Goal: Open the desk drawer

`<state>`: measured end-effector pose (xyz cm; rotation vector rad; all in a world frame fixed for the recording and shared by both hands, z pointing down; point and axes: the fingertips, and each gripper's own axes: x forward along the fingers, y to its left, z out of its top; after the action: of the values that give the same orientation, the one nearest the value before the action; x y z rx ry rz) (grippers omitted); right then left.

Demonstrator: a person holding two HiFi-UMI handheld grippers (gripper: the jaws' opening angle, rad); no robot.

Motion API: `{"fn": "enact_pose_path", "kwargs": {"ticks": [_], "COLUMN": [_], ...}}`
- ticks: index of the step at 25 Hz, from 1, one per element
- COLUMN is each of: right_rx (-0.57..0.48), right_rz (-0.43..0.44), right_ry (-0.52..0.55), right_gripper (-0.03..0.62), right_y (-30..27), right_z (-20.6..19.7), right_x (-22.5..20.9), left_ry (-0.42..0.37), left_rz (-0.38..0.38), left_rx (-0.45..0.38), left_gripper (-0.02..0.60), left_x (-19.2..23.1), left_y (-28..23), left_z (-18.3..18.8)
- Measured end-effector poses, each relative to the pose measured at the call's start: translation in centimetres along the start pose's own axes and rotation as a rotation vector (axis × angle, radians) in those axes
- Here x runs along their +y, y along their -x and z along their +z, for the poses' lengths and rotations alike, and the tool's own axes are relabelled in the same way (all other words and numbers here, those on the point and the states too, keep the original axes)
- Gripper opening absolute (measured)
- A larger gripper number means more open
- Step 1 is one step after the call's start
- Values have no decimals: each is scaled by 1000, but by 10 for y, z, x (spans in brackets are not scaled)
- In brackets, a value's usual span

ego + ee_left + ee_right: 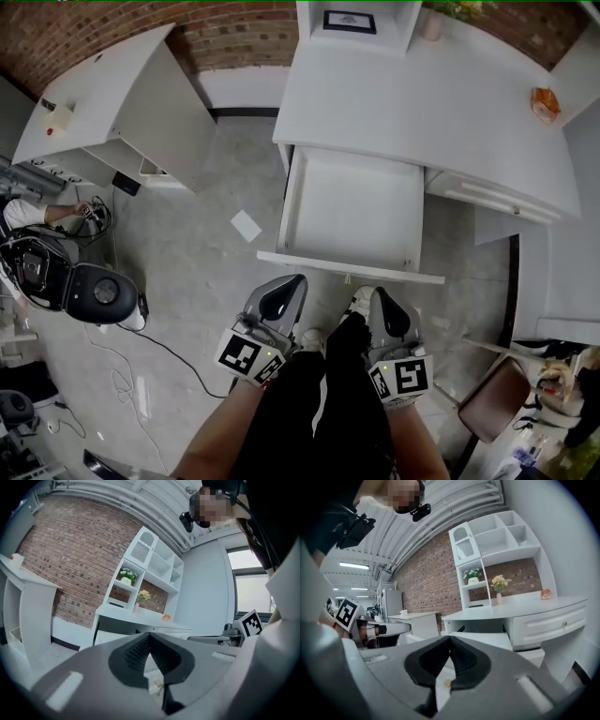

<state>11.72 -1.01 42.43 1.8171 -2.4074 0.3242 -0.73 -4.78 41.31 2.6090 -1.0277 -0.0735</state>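
The white desk has its left drawer pulled far out, and the drawer's inside is bare. In the right gripper view the open drawer lies just beyond the jaws. My left gripper and right gripper hover side by side in front of the drawer's front panel, apart from it and close to the person's body. Both point towards the desk. The left gripper is shut with nothing between its jaws. The right gripper is shut too, also on nothing.
A second, closed drawer sits to the right of the open one. An orange object and a shelf unit stand on the desk. Another white desk, a black device with cables and a brown chair flank the floor space.
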Motion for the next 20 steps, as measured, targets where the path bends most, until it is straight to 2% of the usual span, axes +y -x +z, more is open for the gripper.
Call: {"fn": "enact_pose_path", "kwargs": {"ticks": [5,9,14,20], "right_rx": [-28,-45,-87,-110], "right_rz": [20,35,61,72], "right_ry": [24,30,42,49], "right_gripper": [3,3,3,3], "right_y": [11,20,32,46], "right_z": [35,59,95,116], "right_x": [-2,3,13,21], "left_ry": [-4,10,-24,-53], "left_rz": [-21,-39,-69,-57], "left_rx": [-40,-39,-40,-54], "left_gripper": [-2,-2,-2,-2], "left_x": [-13,-24,-40,-41], "left_y": [-4,5,18,36], "left_z": [36,53,76,97]}}
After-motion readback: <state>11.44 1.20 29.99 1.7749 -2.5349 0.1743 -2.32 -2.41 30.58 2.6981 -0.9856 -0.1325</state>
